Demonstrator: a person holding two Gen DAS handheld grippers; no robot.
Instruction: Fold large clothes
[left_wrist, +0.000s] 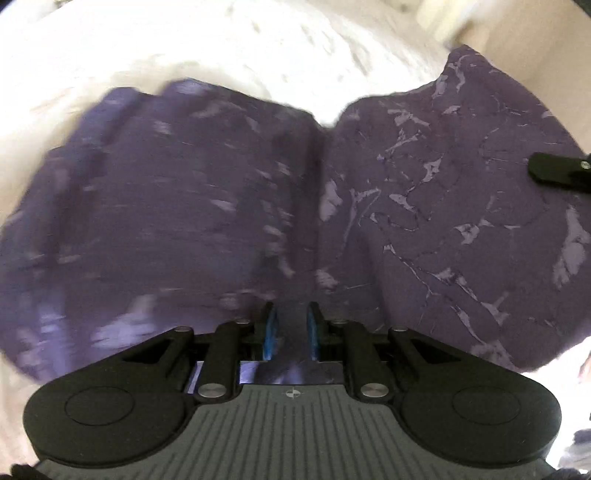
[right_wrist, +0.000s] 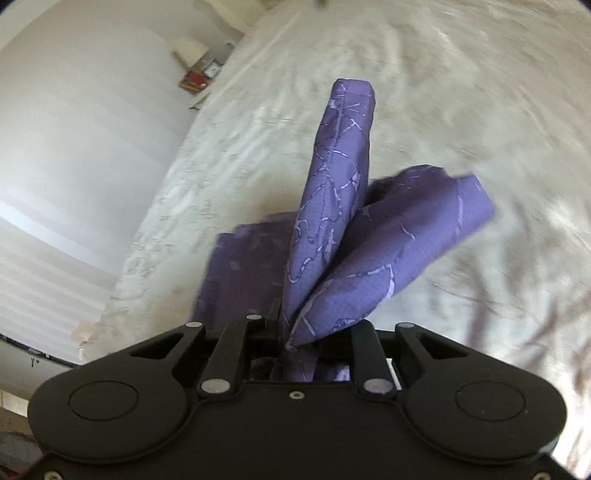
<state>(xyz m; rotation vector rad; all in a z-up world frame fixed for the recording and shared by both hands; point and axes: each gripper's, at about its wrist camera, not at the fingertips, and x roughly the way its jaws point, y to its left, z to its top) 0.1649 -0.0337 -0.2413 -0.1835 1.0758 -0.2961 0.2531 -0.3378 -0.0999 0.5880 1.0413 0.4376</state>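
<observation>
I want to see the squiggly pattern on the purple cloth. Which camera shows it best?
The left wrist view: the purple cloth spreads wide there, its pale crackle lines sharp on the right half. The right wrist view shows only bunched folds of it rising from the right gripper, with part blurred.

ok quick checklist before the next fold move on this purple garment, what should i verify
1. Right claw grip on the purple garment: ok, cloth bunched between the fingers.
2. Left claw grip: cannot tell; cloth lies between the blue pads, contact unclear.
3. Garment spread flat: not ok, folds hang from the right claw.
4. White bedcover free of other items beyond the garment: ok.
5. Picture sharpness: not ok, left wrist view is blurred.
6. Claws clear of each other: ok, apart.
</observation>
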